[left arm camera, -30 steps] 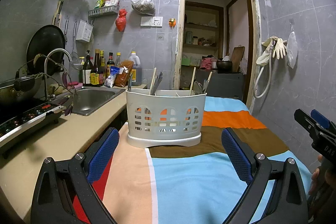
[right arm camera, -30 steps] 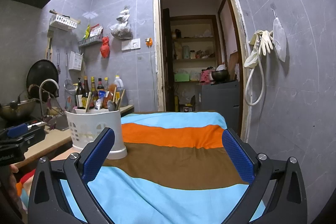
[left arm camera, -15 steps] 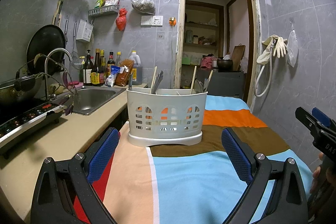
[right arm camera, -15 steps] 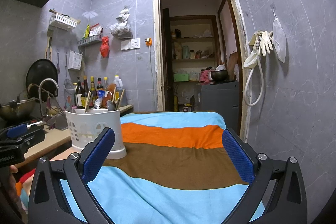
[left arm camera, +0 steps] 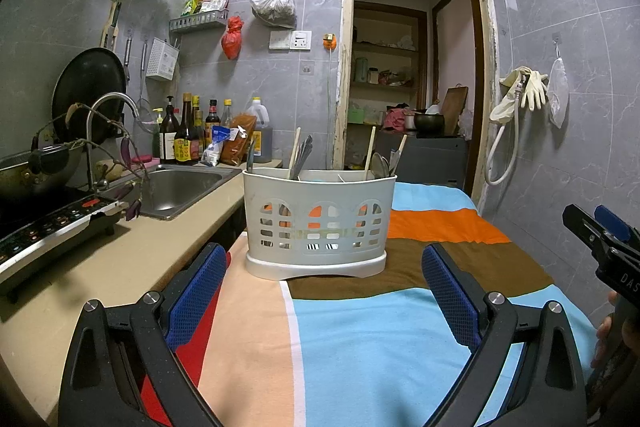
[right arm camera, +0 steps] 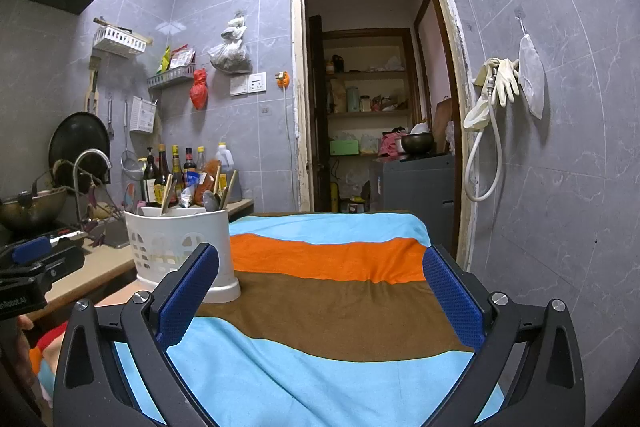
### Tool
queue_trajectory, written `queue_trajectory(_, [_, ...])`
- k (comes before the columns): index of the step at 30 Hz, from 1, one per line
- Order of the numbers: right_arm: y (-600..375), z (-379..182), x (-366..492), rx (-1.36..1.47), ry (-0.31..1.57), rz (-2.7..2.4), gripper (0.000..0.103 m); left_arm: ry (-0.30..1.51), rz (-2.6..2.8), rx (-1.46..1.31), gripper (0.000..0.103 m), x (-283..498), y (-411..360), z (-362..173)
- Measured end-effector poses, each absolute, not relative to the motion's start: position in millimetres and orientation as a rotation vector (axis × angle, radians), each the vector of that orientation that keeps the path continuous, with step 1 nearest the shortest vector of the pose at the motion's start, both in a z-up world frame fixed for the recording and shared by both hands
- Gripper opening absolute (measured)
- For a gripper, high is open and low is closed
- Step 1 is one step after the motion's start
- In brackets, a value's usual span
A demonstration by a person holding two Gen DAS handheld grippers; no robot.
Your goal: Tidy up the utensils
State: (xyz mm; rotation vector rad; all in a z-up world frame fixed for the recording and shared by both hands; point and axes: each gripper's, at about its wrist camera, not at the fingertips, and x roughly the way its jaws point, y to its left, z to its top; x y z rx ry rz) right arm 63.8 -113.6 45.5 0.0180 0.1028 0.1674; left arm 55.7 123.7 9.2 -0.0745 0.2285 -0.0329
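Note:
A white perforated utensil caddy (left arm camera: 318, 223) stands on a striped cloth (left arm camera: 360, 339) covering a table. Chopsticks (left arm camera: 295, 153), spoons (left arm camera: 378, 165) and other metal utensils stick up out of it. My left gripper (left arm camera: 324, 299) is open and empty, a short way in front of the caddy. My right gripper (right arm camera: 320, 303) is open and empty over the cloth, with the caddy (right arm camera: 180, 247) to its left. The right gripper also shows at the right edge of the left wrist view (left arm camera: 600, 239).
A beige counter (left arm camera: 100, 267) runs along the left with a steel sink (left arm camera: 180, 187), tap, induction cooker (left arm camera: 48, 227) and sauce bottles (left arm camera: 188, 135). An open doorway (left arm camera: 408, 87) is behind the table. A tiled wall (right arm camera: 560, 147) with gloves and a hose is on the right.
The left gripper has eased slightly left and the caddy sits a little lower in its view. The right gripper has barely moved. Both stay open.

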Motion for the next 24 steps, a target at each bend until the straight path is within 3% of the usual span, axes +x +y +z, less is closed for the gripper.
queue_trajectory(24, [-113.1,45.9,63.8,0.017,0.103,0.167,0.103,0.230,-0.033,-0.074,0.096,55.2,124.7,8.3])
